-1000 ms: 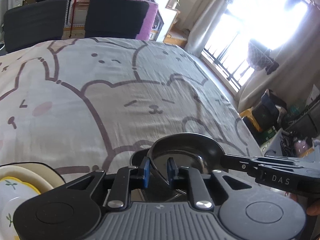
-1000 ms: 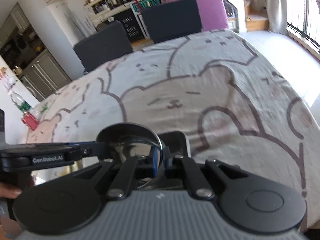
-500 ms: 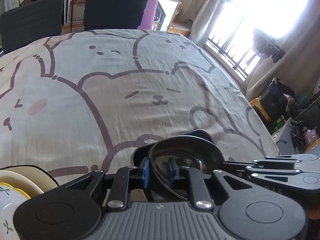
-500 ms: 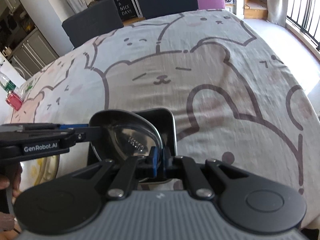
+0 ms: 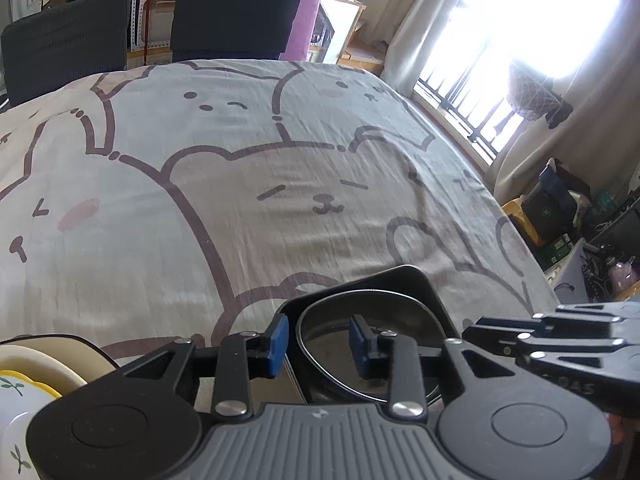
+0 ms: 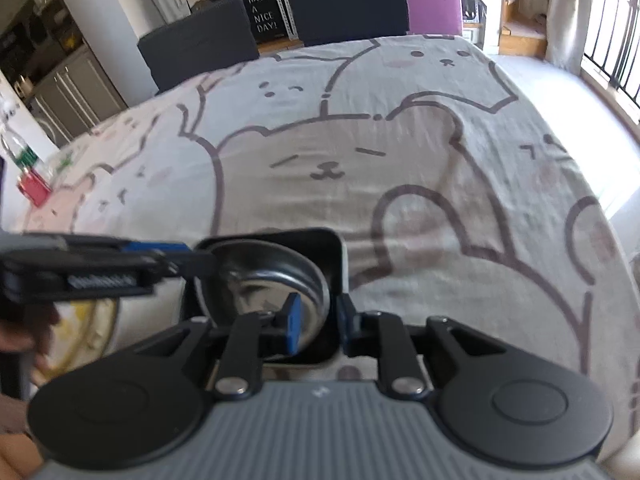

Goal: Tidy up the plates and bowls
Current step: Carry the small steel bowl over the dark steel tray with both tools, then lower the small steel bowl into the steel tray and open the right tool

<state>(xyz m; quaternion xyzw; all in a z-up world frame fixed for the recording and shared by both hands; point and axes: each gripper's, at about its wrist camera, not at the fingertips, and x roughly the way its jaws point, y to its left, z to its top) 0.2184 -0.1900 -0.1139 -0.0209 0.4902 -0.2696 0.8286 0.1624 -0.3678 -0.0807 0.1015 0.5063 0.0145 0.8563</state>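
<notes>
Nearest the front edge of the tabletop, a shiny round stainless-steel bowl point(image 5: 372, 344) sits nested inside a black square dish with rounded corners point(image 5: 404, 276), on the pale bear-print tablecloth point(image 5: 248, 168). The left gripper point(image 5: 318, 340) straddles the bowl's left rim, its jaws having just been opening; one blue pad stands outside the rim, the other inside, neither visibly pressing. The right gripper point(image 6: 318, 324) straddles the right side, one pad inside the bowl, the other beyond the dish wall, its jaws likewise just parted and slack. Both have let go, so the bowl looks delivered into the dish.

The steel bowl should be light, stiff and slippery, apt to clatter or skate; its thin rim is the sensible place to pinch. The dish looks heavier and possibly breakable; grip it at a wall.

At the front left corner rests a cream plate with a yellow leaf-patterned plate on top point(image 5: 24, 384). Beyond the far edge stand two dark chairs point(image 5: 236, 20).
</notes>
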